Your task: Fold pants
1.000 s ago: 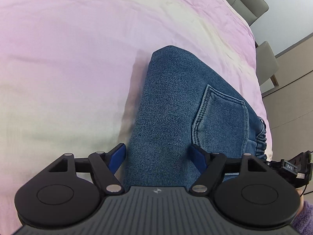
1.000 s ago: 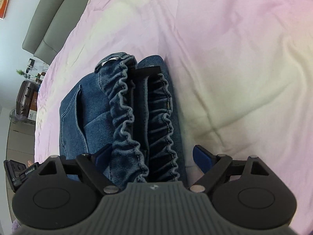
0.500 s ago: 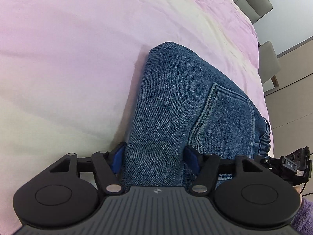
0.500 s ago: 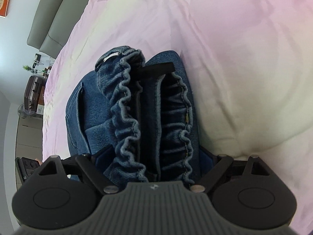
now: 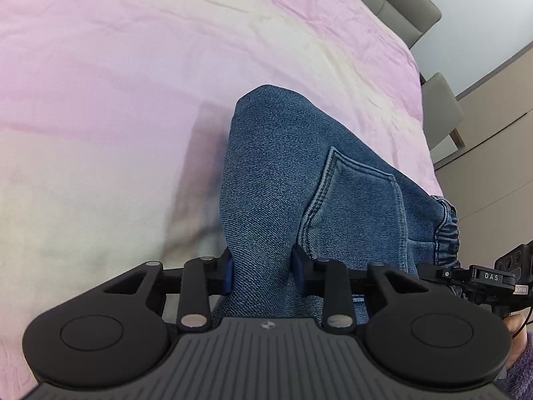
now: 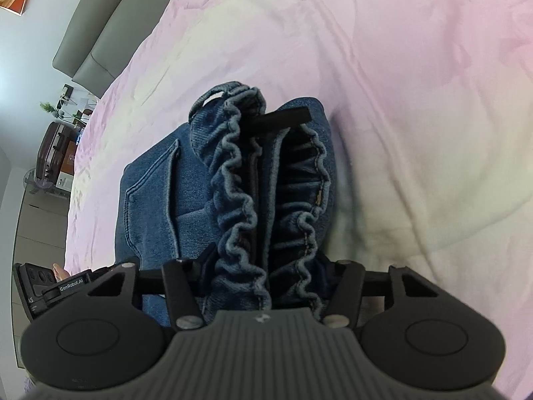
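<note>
The blue denim pants (image 5: pixel 299 173) are a folded bundle held above the pink and cream bed cover (image 5: pixel 116 83). My left gripper (image 5: pixel 263 271) is shut on the folded edge of the pants, with a back pocket (image 5: pixel 359 206) showing to its right. My right gripper (image 6: pixel 266 280) is shut on the gathered elastic waistband (image 6: pixel 240 180) at the other end of the pants (image 6: pixel 150 200). A black strap (image 6: pixel 283 116) lies across the far end of the waistband. Each gripper shows at the edge of the other's view.
A grey padded headboard (image 5: pixel 393 3) stands at the far end of the bed, with a grey chair (image 5: pixel 443 110) beside it. In the right wrist view a suitcase (image 6: pixel 53 150) and a small plant (image 6: pixel 48 108) stand beyond the bed's left side.
Both grippers have closed on the pants, from open around the cloth to clamped on it. The bundle has lifted off the cover and a shadow shows beneath it.
</note>
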The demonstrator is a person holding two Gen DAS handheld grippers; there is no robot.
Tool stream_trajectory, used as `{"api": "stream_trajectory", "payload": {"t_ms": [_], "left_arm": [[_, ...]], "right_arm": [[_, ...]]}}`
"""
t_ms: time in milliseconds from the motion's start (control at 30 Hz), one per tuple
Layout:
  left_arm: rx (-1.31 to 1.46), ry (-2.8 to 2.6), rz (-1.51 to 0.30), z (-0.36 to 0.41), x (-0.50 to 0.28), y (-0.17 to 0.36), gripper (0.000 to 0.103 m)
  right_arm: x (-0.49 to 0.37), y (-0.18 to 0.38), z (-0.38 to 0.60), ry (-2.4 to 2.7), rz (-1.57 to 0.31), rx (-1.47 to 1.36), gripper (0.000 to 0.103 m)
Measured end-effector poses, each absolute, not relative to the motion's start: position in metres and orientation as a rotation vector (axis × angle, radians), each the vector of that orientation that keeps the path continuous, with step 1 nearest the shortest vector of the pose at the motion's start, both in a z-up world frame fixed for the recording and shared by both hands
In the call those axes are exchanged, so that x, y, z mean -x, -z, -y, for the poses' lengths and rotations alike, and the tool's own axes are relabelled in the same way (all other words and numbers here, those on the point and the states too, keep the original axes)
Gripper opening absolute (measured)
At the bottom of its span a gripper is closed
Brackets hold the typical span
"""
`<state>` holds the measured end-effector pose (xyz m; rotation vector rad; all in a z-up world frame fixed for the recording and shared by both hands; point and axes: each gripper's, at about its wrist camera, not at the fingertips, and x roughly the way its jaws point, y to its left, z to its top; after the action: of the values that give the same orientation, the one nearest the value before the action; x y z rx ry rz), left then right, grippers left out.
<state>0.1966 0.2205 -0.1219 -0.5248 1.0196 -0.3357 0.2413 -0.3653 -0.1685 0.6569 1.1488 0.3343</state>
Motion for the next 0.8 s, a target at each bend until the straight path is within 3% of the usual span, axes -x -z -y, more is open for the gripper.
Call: {"api": "stream_trajectory", "payload": {"t_ms": [533,800], "left_arm": [[0.534,0.345,-0.896,-0.233,-0.140,0.063,0.034],[0.509,0.283,-0.852,-0.243,-0.150,0.081,0.034]], "right_arm": [[-0.210,0.079,0.292,-0.452,-1.074,-0.583,0.048],[-0.224,0.057,0.204,-0.552,-1.043,-0.582,0.048]]}}
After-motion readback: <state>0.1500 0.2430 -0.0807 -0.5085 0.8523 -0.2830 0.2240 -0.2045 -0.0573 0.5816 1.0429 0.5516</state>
